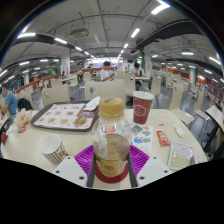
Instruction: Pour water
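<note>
A clear plastic bottle (112,140) with a yellowish cap and a pale label stands upright between my fingers, held above the white table (70,140). My gripper (112,176) is shut on the bottle's lower body, both purple pads (84,158) pressing its sides. A red paper cup (143,106) stands on the table beyond the bottle, a little to the right. A patterned paper cup (53,151) sits left of my fingers, close by.
A tray (64,116) with food and papers lies beyond the left finger. Small packets (142,134) and a clear wrapped item (181,153) lie to the right. Several people sit at tables in the canteen hall behind.
</note>
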`<state>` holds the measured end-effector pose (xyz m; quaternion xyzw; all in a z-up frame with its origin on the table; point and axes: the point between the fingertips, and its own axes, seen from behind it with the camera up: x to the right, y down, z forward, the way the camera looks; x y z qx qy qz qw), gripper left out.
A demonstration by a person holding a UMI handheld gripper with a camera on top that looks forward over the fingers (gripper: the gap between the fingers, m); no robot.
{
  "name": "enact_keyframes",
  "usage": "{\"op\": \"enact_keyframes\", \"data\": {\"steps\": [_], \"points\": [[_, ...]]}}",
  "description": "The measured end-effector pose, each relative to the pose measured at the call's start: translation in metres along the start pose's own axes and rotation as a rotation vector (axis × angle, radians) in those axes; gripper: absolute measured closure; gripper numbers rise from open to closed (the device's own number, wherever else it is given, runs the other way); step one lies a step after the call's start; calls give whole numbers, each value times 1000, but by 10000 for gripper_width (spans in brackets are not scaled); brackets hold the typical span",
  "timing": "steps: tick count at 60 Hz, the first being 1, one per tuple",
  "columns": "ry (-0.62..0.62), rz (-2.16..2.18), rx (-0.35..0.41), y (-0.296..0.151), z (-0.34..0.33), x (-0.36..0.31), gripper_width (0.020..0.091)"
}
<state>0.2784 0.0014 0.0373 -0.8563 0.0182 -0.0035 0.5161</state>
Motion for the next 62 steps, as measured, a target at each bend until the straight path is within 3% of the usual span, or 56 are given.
{"op": "enact_keyframes", "data": {"steps": [3, 5, 7, 8, 11, 14, 29, 43, 62], "points": [[-7, -7, -34, 4, 1, -2, 571], [-7, -10, -67, 9, -2, -2, 463], [-5, -7, -93, 13, -7, -3, 275], [-5, -6, -107, 14, -11, -4, 238], [5, -7, -143, 19, -25, -6, 293], [23, -15, -162, 19, -43, -7, 249], [43, -27, -236, 18, -170, -56, 256], [62, -29, -239, 19, -253, -94, 254], [73, -62, -213, 13, -282, -105, 254]]}}
